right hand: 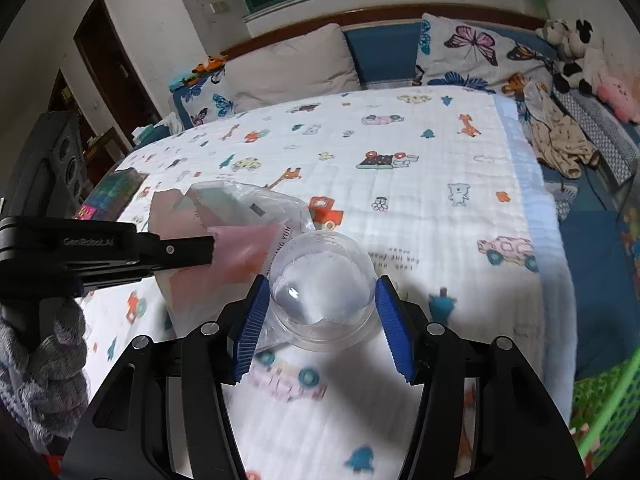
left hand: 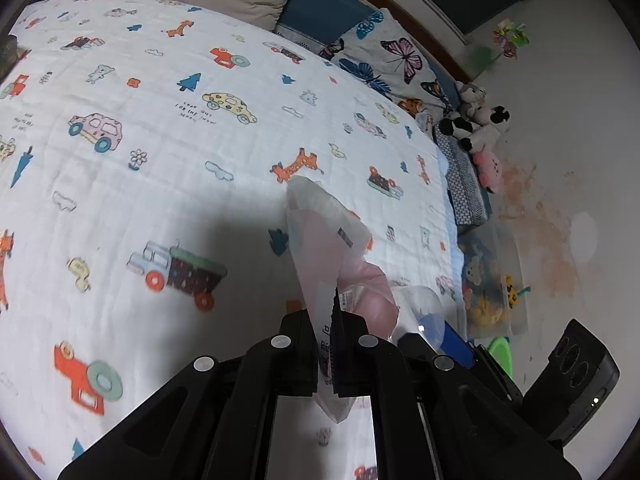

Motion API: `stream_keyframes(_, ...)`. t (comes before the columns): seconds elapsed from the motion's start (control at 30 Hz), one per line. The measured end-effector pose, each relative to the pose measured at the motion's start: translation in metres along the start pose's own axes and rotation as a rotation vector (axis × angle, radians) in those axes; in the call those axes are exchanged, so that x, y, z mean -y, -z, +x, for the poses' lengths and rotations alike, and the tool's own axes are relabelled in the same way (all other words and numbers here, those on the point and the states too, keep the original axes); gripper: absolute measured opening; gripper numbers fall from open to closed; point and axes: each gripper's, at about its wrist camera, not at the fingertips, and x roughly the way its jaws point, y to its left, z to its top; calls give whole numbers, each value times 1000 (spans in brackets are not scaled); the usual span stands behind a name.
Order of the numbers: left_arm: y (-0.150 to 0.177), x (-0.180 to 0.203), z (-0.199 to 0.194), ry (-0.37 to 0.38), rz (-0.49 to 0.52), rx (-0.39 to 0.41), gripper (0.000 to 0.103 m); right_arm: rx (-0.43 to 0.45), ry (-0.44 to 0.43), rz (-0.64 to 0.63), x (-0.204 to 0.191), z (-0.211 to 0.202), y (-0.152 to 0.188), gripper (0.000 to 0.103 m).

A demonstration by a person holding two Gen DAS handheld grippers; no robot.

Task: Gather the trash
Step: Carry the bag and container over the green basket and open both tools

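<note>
My left gripper is shut on a crumpled translucent plastic bag with pink inside, held up over the cartoon-print bed cover. In the right wrist view the same gripper reaches in from the left with the bag hanging from its tip. A clear plastic dome cup sits on the cover just right of the bag. My right gripper has its blue pads on either side of the cup, very close to its walls, with no grip showing. The cup also shows at the lower right of the left wrist view.
Pillows line the headboard. Plush toys and crumpled clothes lie along the bed's right side. A colourful flat packet sits at the left edge. A toy bin stands on the floor. A knitted sleeve holds the left gripper.
</note>
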Motion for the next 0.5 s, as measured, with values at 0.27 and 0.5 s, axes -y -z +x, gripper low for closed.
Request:
stream_keyframes(0.27,31,16,-24,63,65,-9,5,51,50,23,2,-56,35,55)
stream_keyframes(0.5,64,43,-38,92,161,-10,5,99,94,60,9,-104,65,55)
